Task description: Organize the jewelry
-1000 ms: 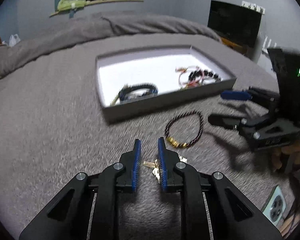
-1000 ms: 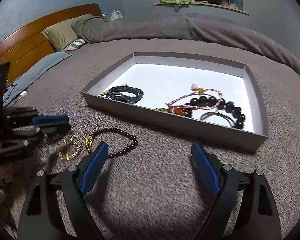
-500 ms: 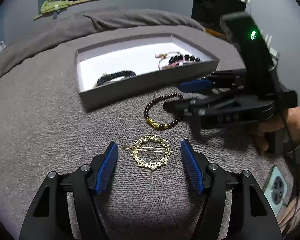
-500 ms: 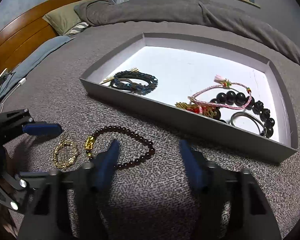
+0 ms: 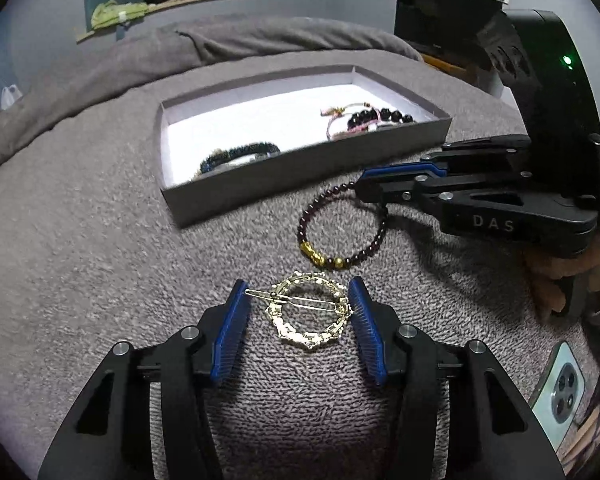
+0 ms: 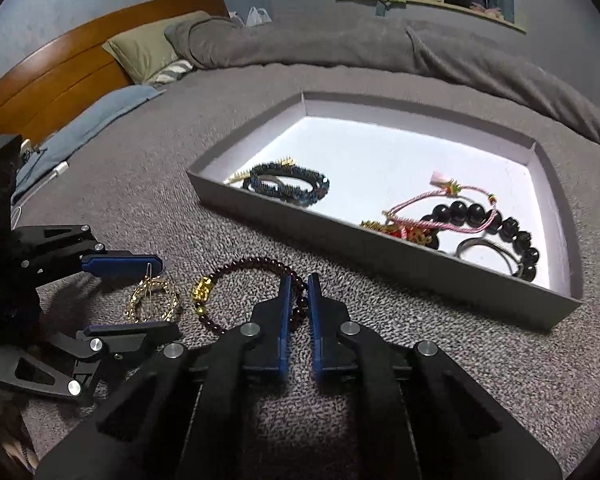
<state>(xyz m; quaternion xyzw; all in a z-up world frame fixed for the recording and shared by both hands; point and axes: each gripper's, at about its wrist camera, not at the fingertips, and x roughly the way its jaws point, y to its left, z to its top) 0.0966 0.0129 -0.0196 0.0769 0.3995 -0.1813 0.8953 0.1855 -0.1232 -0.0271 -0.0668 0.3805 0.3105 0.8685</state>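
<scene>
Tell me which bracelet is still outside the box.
The dark red beaded bracelet with gold beads. It lies on the blanket in front of the box; the black, pink and blue ones are inside.

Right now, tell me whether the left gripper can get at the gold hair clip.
Probably yes. The left gripper has its fingers on either side of the gold hair clip, which lies flat on the blanket with nothing over it.

Left gripper (image 5: 298, 320): angled downward, fingers (image 5: 232, 332) set apart, lately narrowed. Right gripper (image 6: 298, 308): angled downward, fingers (image 6: 285, 320) lately drawn nearly together. Bare hand (image 5: 556, 280) seen behind right gripper.
</scene>
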